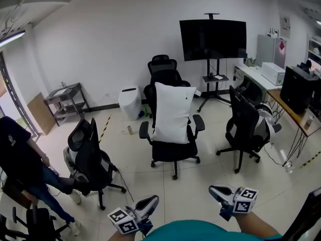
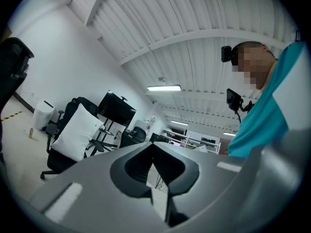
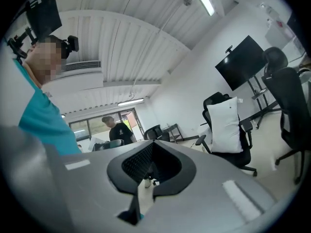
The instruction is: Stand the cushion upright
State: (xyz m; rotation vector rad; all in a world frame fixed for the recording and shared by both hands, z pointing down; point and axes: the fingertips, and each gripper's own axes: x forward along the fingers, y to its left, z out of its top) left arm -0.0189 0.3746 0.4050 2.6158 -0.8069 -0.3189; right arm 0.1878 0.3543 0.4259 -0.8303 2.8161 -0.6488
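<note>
Well beyond both sets of jaws, seeing the white cushion (image 1: 172, 112) standing upright on the black office chair (image 1: 173, 152) (leaning against its backrest). Holding the left gripper (image 1: 152, 200) and right gripper (image 1: 214, 190) with jaws pressed together, gripping nothing.

The cushion (image 1: 173, 113) is showing a white, matt cloth cover, smooth apart from a few soft creases. The office chair (image 1: 174, 152) beneath it is looking like black fabric upholstery on a black plastic base. The floor (image 1: 200, 190) is shining as pale glossy tile. The television screen (image 1: 213, 39) is gleaming glossy black on a dark metal stand (image 1: 216, 87). The left gripper (image 1: 150, 202) and right gripper (image 1: 216, 190) are appearing as smooth grey plastic, with finely ribbed black pads (image 3: 138, 161) inside. The person's shirt (image 3: 41, 125) is showing matt teal cloth. The ceiling (image 3: 121, 42) is looking like ribbed white sheet metal. The desk (image 1: 291, 113) is showing a wooden top.
</note>
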